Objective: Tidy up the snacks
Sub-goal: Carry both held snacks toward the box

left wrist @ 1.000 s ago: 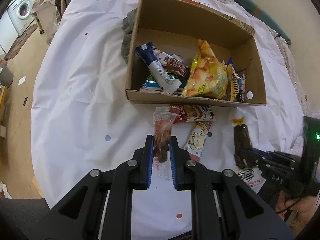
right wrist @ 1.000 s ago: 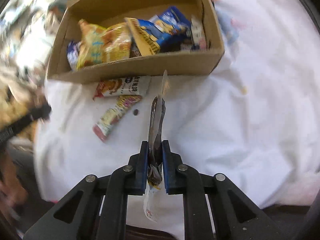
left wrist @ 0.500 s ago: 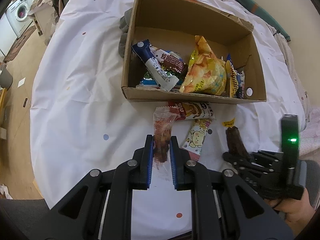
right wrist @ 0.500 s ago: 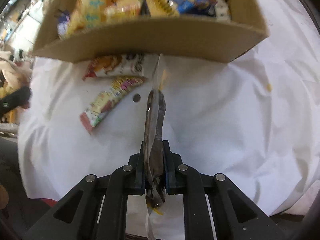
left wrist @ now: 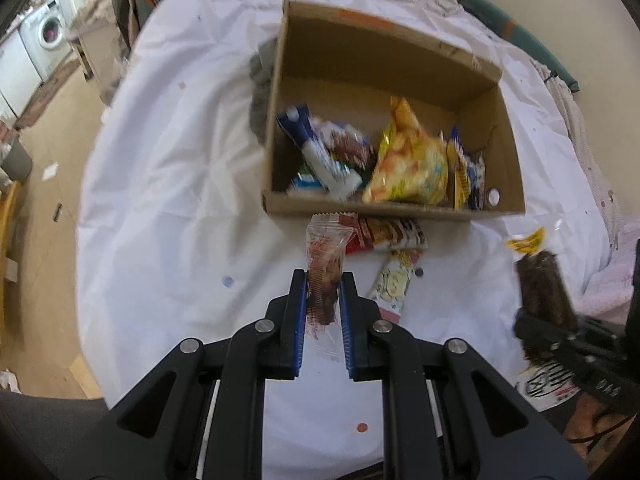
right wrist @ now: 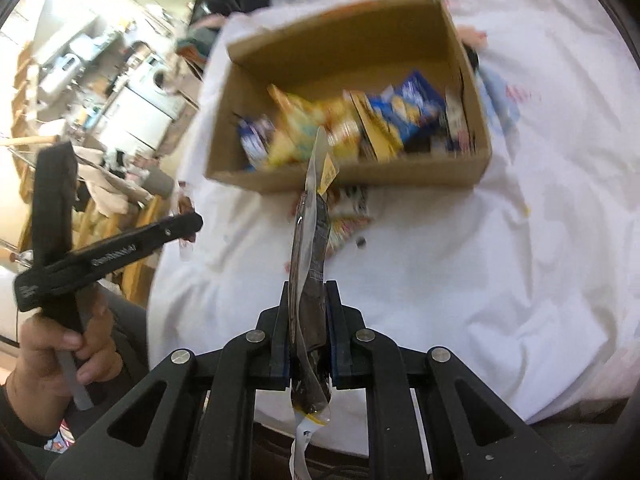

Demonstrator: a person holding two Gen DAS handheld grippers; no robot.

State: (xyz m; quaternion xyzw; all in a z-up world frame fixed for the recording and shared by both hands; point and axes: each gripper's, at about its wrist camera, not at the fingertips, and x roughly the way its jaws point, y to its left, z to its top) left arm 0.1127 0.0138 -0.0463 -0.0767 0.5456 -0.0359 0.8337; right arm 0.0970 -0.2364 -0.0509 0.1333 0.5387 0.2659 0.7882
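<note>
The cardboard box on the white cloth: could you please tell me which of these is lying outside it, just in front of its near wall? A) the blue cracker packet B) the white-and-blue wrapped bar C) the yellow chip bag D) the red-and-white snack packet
D: the red-and-white snack packet lies on the cloth in front of the cardboard box; the other three sit inside it.

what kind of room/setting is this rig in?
Most likely a lived-in home, maybe a laundry or utility corner. A washing machine stands at the far left, the white sheet covers the work surface, and the cardboard box holds mixed snack packets. Cluttered shelves appear in the right wrist view.
</note>
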